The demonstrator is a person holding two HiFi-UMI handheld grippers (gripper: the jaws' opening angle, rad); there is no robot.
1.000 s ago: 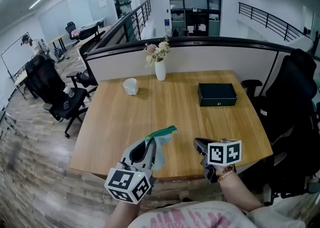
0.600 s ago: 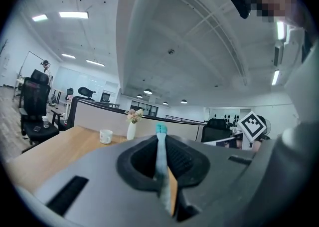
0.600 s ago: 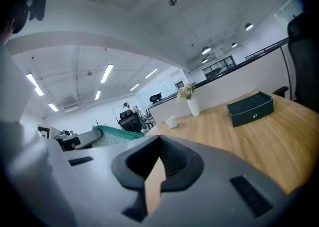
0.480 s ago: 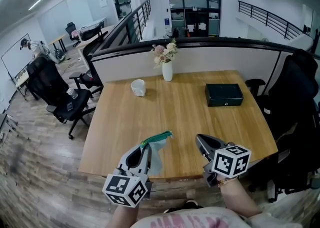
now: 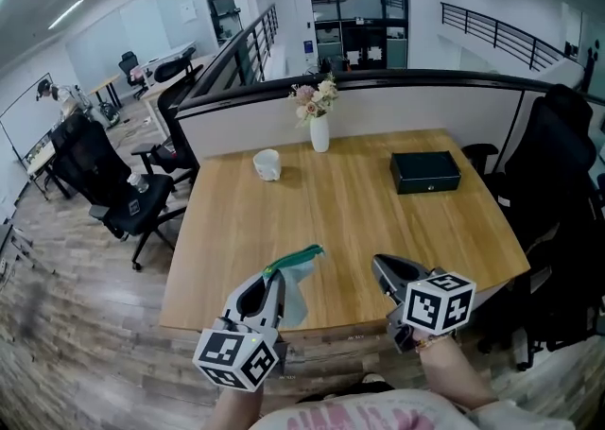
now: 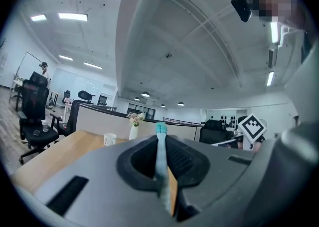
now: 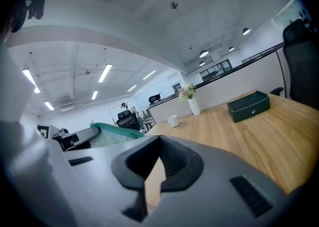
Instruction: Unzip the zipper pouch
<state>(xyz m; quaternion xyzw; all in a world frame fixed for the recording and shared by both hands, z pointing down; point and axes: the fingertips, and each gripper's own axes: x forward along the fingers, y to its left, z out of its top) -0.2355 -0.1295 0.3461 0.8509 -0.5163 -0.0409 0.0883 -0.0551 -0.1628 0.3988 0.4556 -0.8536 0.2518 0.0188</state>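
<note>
L claw: your left gripper (image 5: 274, 275) was clamped on the zipper pouch (image 5: 297, 279), jaws nearly together w/ its teal edge pinched between them.
R claw: your right gripper (image 5: 382, 267) was closed all the way, nothing in it.
Pouch: held over the table (image 5: 378, 220) at its near edge, left of your R claw, not touching it.
Far side: mug (image 5: 267, 164), vase (image 5: 319, 130), black box (image 5: 425, 172).

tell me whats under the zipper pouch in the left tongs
The zipper pouch, pinched in the left tongs, hangs over the near edge of the wooden table; the tabletop directly beneath is covered.
</note>
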